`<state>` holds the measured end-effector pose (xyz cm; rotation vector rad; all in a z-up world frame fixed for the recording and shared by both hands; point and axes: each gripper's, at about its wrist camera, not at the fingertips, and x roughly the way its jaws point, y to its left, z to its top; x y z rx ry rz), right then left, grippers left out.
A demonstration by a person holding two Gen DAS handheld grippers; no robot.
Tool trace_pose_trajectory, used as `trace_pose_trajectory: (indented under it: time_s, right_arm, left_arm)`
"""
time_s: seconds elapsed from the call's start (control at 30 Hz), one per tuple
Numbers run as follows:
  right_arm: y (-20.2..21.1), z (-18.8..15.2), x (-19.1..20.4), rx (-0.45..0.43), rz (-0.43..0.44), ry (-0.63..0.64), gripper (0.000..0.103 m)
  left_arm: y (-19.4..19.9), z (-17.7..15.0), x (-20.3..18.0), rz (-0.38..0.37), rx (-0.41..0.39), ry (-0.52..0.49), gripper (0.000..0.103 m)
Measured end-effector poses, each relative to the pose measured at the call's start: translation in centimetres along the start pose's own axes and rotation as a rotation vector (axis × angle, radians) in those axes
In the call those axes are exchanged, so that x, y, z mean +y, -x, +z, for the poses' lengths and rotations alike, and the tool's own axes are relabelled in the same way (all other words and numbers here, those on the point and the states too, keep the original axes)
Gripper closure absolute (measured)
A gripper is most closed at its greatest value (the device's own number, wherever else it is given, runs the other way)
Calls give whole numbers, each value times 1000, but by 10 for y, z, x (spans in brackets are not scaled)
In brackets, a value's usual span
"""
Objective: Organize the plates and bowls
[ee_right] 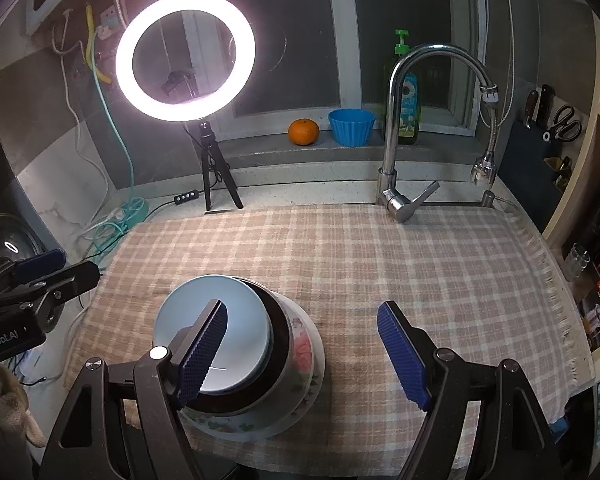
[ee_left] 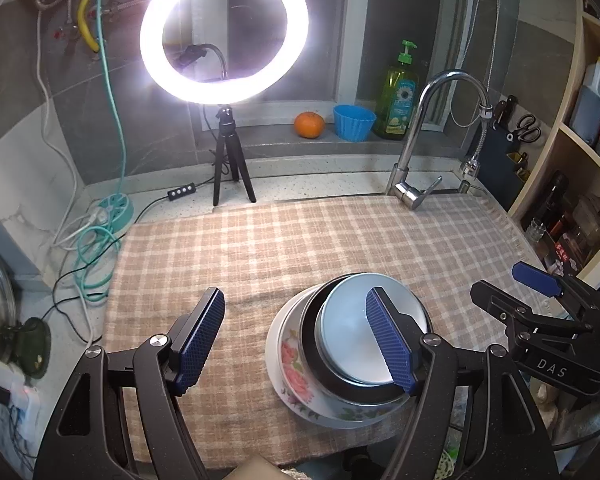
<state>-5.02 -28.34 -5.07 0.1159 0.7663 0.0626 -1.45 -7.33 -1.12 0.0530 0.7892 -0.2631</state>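
The dishes [ee_left: 340, 352] sit stacked on the cloth [ee_left: 300, 240]; stacking looks done. Both the left gripper [ee_left: 300, 336] and right gripper [ee_right: 304, 352] stand wide, empty. Next likely means backing away.

The left gripper [ee_left: 296, 340] hangs over the checked cloth [ee_left: 300, 240] with its jaws standing wide and nothing between them. Behind its right finger [ee_left: 392, 344] sits a stack: a pale blue plate [ee_left: 348, 332] in a black bowl [ee_left: 312, 320], inside a flowered bowl [ee_left: 292, 364]. Further right is the right gripper [ee_left: 540, 292]. Ahead stand a ring light [ee_left: 224, 32], a faucet [ee_left: 416, 128], an orange [ee_left: 309, 124] and a blue cup [ee_left: 354, 122].
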Motion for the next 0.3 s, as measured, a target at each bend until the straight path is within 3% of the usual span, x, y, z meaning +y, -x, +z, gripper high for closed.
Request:
trace_pose_trajectory:
  time_s: [0.3]
  right_arm:
    - [-8, 1, -3, 19, 5, -9, 29]
  left_arm:
    - [-6, 3, 0, 1, 10, -4, 30]
